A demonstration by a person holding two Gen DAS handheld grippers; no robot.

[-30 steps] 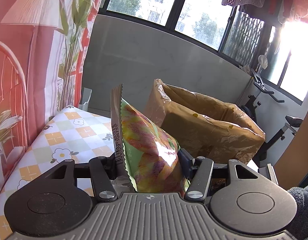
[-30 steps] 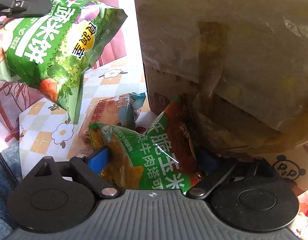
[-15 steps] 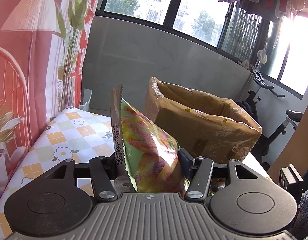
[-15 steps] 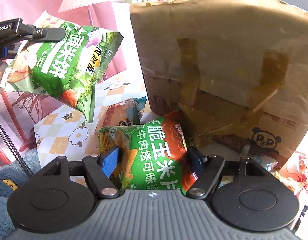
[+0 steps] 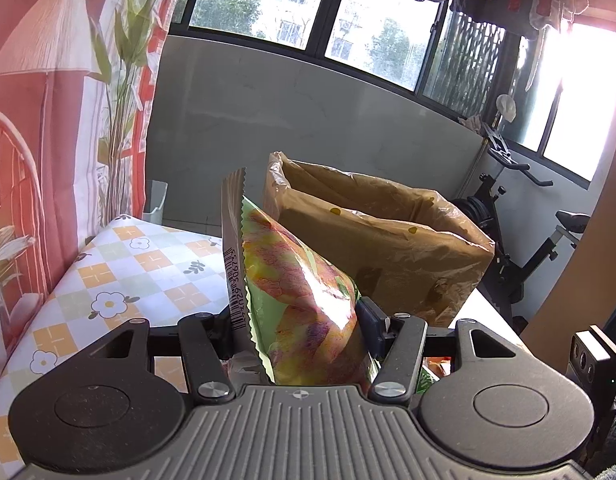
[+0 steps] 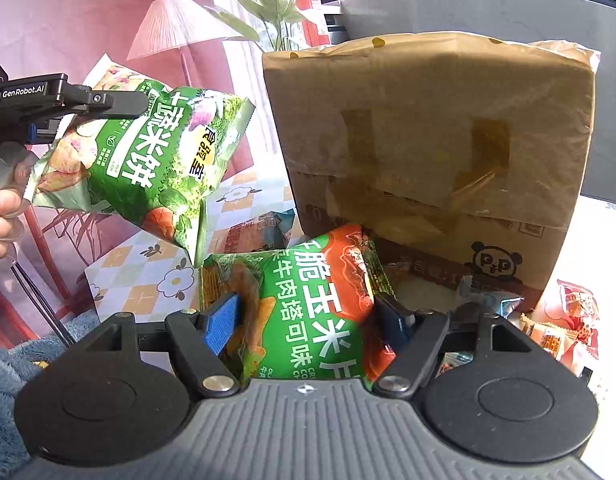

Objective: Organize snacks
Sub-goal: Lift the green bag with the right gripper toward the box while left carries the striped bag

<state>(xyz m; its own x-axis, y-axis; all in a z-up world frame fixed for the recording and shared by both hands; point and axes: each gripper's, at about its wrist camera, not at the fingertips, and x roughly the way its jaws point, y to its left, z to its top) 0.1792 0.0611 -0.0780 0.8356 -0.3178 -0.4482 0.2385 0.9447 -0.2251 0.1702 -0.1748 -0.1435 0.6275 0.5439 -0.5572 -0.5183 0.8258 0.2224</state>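
I have a snack in each gripper. My left gripper [image 5: 303, 320] is clamped on the green rice-cracker bag [image 5: 303, 304], which stands on edge between the pads with its serrated seal and barcode strip pointing up; from the right wrist camera I see the same bag [image 6: 147, 168] hanging in the air to the left of the box, pinched near its top corner by the left gripper's black finger [image 6: 107, 100], with the fingertips of a hand [image 6: 3, 220] showing at the frame's left edge. My right gripper [image 6: 308, 316] has just been closing, and its blue pads [image 6: 221, 320] now press on both sides of the green-and-red corn-chip bag [image 6: 320, 312], which fills the gap between them and sits low in front of the box. The cardboard box [image 6: 428, 152] stands upright on the table [image 5: 147, 272], which is covered with a checked cloth printed with flowers; the box is lined with a brownish plastic bag [image 5: 388, 216] whose rim folds over the top edge, and the left wrist view looks across the open mouth of it, just beyond my held bag. Another snack packet [image 6: 259, 232] lies on the cloth beside the box's left corner, behind the corn-chip bag, and more small wrapped snacks [image 6: 564, 320] are scattered on the table at the box's right foot.
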